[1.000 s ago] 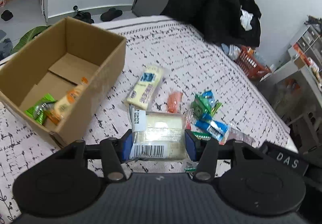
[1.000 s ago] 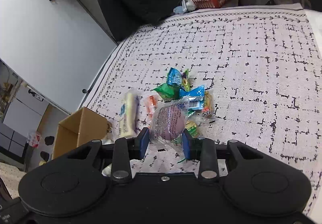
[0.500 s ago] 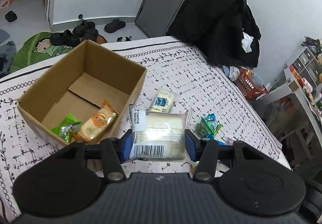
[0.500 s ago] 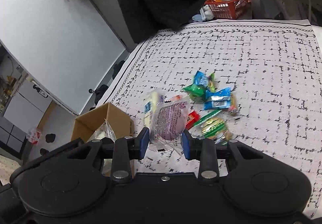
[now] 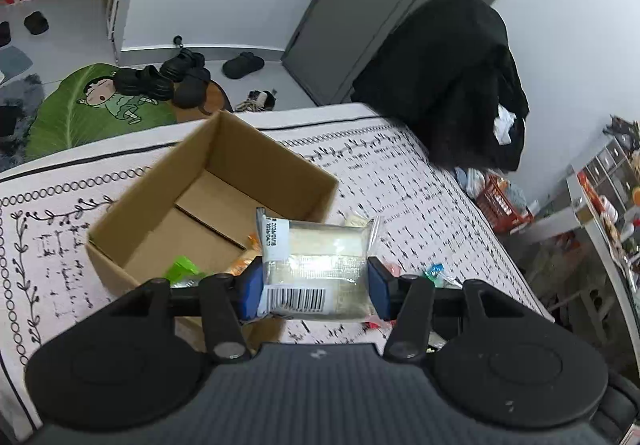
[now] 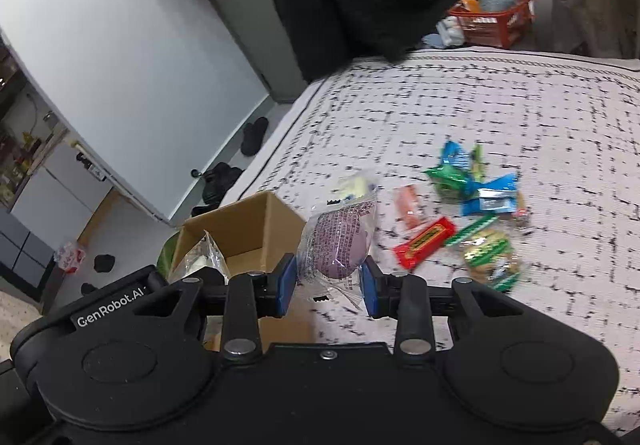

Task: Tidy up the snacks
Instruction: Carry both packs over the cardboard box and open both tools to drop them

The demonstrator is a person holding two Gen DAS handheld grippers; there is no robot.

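The pale sandwich pack [image 5: 320,265] sits clamped between the blue pads of the left gripper [image 5: 314,287], held aloft near the right-hand wall of the open cardboard box [image 5: 216,201]. It looks soft and light under slick, crinkly film, so I judge a hold across its flat sides, as now, suits it; harder squeezing would likely crush it. Its white sticker carries a barcode and small printed digits that seem to be a date, too small to read surely.

The right gripper [image 6: 328,287] is closed on the purple bun packet [image 6: 340,245], round, squashy, in loose clear wrap with purple print I cannot read. "GenRobot.AI" shows on the other gripper's body in that view.

Beyond, loose snacks [image 6: 472,205] lie scattered on the patterned bedspread [image 6: 520,105], 1 red bar [image 6: 424,241] nearest the box.
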